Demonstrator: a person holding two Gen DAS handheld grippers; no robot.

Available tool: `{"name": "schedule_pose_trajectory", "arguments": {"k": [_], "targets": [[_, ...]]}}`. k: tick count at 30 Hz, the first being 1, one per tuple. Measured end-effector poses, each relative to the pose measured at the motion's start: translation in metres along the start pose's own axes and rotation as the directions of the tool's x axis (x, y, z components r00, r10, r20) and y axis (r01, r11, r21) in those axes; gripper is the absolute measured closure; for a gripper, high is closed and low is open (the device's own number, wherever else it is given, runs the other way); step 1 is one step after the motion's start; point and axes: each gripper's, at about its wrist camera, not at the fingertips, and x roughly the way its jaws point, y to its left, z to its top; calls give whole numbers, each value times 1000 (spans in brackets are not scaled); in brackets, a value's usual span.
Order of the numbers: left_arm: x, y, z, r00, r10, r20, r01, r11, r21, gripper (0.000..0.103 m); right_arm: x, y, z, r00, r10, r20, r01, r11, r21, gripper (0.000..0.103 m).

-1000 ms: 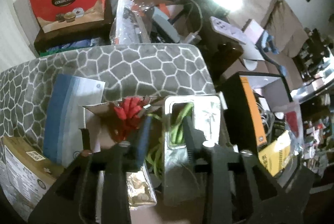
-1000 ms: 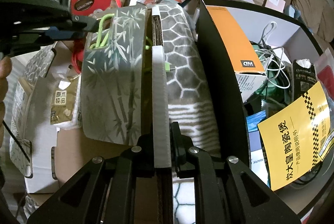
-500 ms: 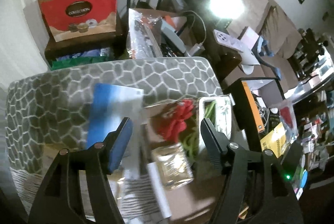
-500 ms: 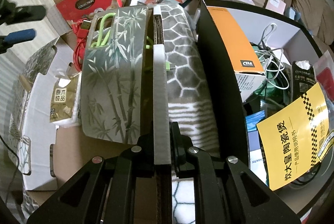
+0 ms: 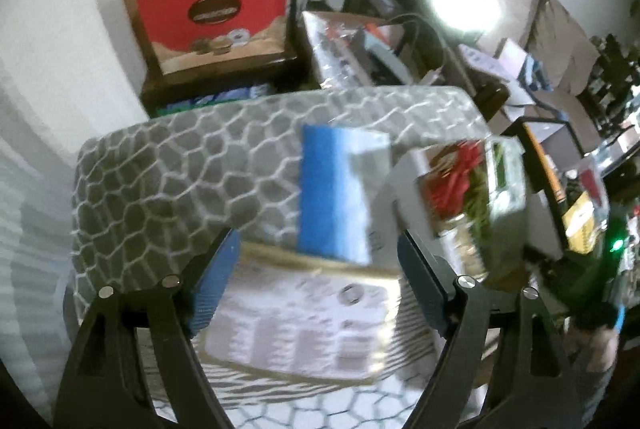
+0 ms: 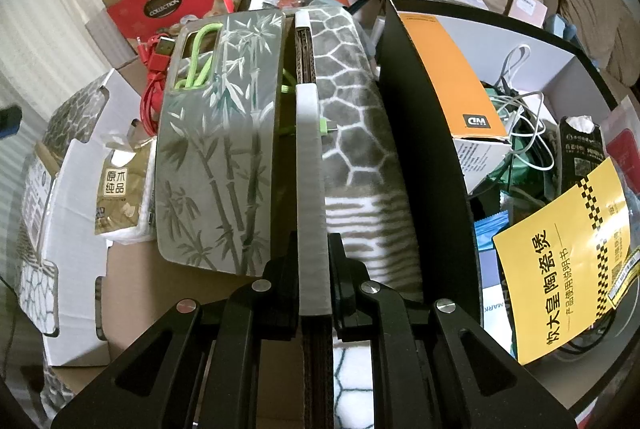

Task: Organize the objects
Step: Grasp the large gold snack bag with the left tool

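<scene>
My right gripper (image 6: 314, 261) is shut on the white-edged wall (image 6: 310, 157) of a cardboard box wrapped in grey honeycomb cloth. Inside the box a bamboo-print phone case (image 6: 220, 157) lies flat over a green cable (image 6: 196, 57) and a red cable (image 6: 154, 85), with a tissue packet (image 6: 120, 185) beside it. My left gripper (image 5: 316, 269) hovers left of that box, over a blue-and-white packet (image 5: 336, 197) and a labelled carton (image 5: 304, 317). Its jaws are opening and nothing is between them. The picture there is blurred.
A black bin (image 6: 420, 149) right of the box holds an orange carton (image 6: 448, 77), white cables (image 6: 520, 125) and a yellow leaflet (image 6: 560, 253). Red gift boxes (image 5: 216, 21) are stacked at the back. A hand (image 5: 600, 345) shows at lower right.
My left gripper has swung left, away from the cables and phone case, and its jaws have spread wide. The right gripper has kept still, clamped on the box wall.
</scene>
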Motion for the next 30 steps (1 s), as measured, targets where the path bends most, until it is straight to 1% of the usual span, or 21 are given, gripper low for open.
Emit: {"name": "schedule_pose_trajectory", "arguments": {"k": [9,12,16,18,19,20,21,22,23,25,26,30], "targets": [[13,47,-27,999,-6,-38,5,1000,-17,25,0,-1,-1,1000,-5,0,5,1000,-3,92],[18,61,-33,997,-48,-55,46,998,-31,24,0,-1,-1,1000,-3,-1,3,1000,-2,92],[28,65,-39,990,-111,-85,109,994,-25,26,1,0,-1,1000,-6,-3,6,1000,-2,92],[33,66,-42,987,-134,-92,133,991,-22,35,1,0,-2,1000,-7,-3,7,1000,-3,91],[35,67,-43,982,-161,-98,159,987,-26,45,1,0,-2,1000,-7,-4,7,1000,-2,91],[37,67,-44,978,-181,-103,178,983,-32,52,0,0,-2,1000,-6,-5,6,1000,-2,91],[37,67,-44,979,-180,-99,177,984,-34,54,0,0,-3,1000,-6,-6,6,1000,-2,91],[36,67,-44,981,-169,-93,167,985,-29,62,0,0,-3,1000,-7,-6,7,1000,-3,91],[36,68,-44,983,-162,-87,160,987,-25,73,1,0,-3,1000,-7,-7,7,1000,-3,91],[35,71,-44,983,-165,-80,163,986,-37,86,1,1,-3,1000,-6,-8,6,1000,-2,91],[34,72,-44,983,-167,-78,164,986,-34,90,1,1,-3,1000,-6,-8,6,1000,-2,91],[27,72,-45,986,-157,-52,155,987,-42,96,1,1,-4,1000,-7,-8,7,1000,-3,91]]}}
